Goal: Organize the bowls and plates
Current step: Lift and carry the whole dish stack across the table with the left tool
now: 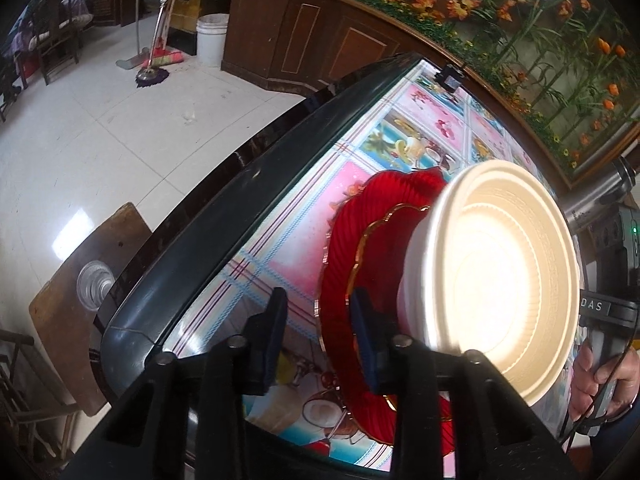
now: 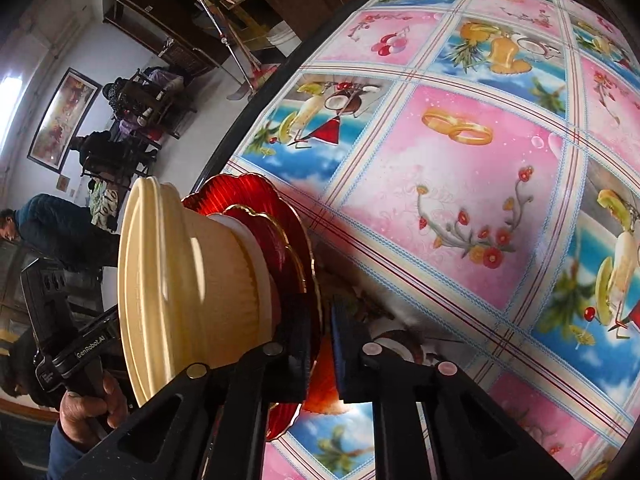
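Note:
A cream bowl [image 1: 496, 276] sits in a white bowl on two stacked red plates with gold rims [image 1: 348, 264], the smaller plate on the larger. My left gripper [image 1: 318, 320] is open, its fingers straddling the large plate's near rim. In the right wrist view the same stack shows from the other side: cream bowl [image 2: 180, 280], red plates [image 2: 276, 220]. My right gripper [image 2: 320, 344] has its fingers close either side of the large plate's rim, seemingly pinching it. The stack stands on the patterned tablecloth [image 2: 440, 184].
The table has a dark raised edge [image 1: 240, 184], with tiled floor beyond. A wooden stool [image 1: 80, 288] stands by the table. A white bucket [image 1: 212, 38] and mops stand near a wooden counter. People sit in the background [image 2: 60, 228].

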Demonstrator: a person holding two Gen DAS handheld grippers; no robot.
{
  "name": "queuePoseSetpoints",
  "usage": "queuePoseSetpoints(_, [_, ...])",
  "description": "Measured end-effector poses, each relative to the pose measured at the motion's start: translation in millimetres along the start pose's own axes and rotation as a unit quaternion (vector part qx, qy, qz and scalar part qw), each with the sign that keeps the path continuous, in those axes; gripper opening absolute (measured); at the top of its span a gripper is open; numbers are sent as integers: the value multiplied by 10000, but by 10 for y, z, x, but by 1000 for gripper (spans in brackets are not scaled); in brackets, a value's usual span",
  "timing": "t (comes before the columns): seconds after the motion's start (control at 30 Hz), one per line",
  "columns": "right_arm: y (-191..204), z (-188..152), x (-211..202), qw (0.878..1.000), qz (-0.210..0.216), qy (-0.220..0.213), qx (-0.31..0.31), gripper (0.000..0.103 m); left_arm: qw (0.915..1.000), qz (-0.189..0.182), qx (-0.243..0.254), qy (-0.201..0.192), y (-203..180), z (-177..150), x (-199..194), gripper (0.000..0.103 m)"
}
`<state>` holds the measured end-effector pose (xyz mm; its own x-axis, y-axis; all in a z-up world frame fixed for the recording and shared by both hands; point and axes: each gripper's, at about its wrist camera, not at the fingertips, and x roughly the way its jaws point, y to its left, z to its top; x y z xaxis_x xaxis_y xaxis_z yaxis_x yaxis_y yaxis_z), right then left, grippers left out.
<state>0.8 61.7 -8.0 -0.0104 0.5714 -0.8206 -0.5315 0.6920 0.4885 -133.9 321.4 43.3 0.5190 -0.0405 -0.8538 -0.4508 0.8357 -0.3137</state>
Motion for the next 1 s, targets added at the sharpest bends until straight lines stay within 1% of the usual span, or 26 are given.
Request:
queuePoseSetpoints(0.1, [0, -7, -3, 10000, 9, -6, -9, 8, 9999, -92, 72, 22, -42, 3, 12, 19])
queuePoseSetpoints(0.2, [-8, -30, -13, 10000, 44, -14, 0, 7, 9999, -18, 169, 13, -86, -4, 21, 19])
queuePoseSetpoints(0.37, [-37, -71, -46, 10000, 48, -29, 49, 7, 9998, -52, 199, 47, -133, -9, 31, 19])
queuePoseSetpoints(0.53, [-150, -135, -145, 9997, 27, -93, 208, 7, 9992, -113, 367, 120, -313, -27, 78, 19])
queuePoseSetpoints(0.77, [-454, -269, -405, 9981, -87, -281, 532, 7, 9966, -271, 732, 264, -721, -35, 229, 19])
queuePoseSetpoints(1.0, [-916, -477, -808, 9929, -321, -563, 999, 7, 9899, -471, 1251, 482, -1327, -62, 478, 19])
